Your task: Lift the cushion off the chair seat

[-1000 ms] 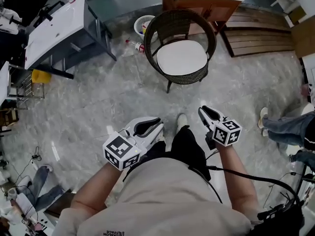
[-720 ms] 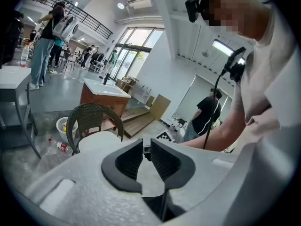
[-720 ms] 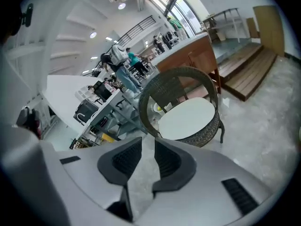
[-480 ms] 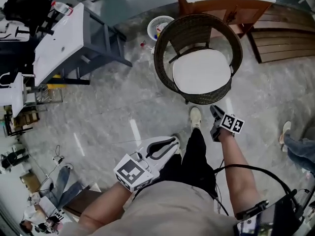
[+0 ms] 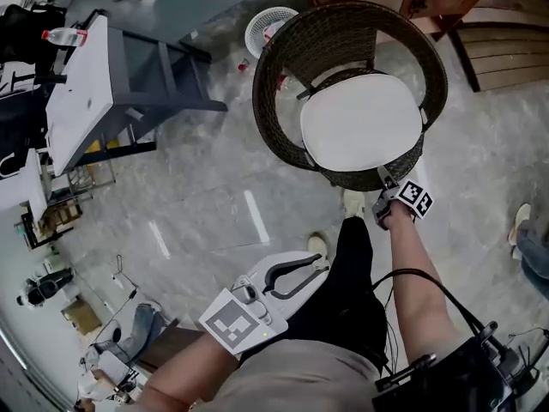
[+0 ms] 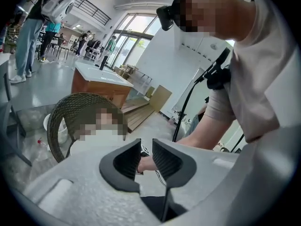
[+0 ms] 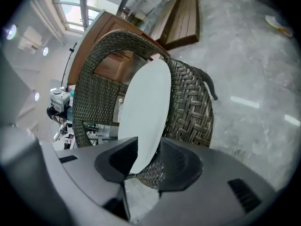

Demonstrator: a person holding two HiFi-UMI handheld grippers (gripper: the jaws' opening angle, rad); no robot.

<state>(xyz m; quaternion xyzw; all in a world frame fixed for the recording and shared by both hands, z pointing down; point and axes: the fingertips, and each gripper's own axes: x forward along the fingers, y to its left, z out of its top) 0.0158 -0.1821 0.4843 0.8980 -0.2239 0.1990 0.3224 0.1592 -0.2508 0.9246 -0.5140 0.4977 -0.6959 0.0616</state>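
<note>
cushion (image 5: 360, 131): white, smooth, rounded-square pad, lay on seat of chair (image 5: 279, 67), dark woven wicker tub | right claw (image 5: 383, 178): at chair's front rim, jaws opening, cushion's near edge between them | left claw (image 5: 319, 269): narrowly parted, empty, over grey marbled floor (image 5: 214, 170)

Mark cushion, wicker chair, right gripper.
cushion (image 5: 360, 134): head view, middle of its white top.
wicker chair (image 5: 268, 84): head view, left backrest rim.
right gripper (image 7: 149, 146): right gripper view, midway between its opening jaws, cushion edge between them.
</note>
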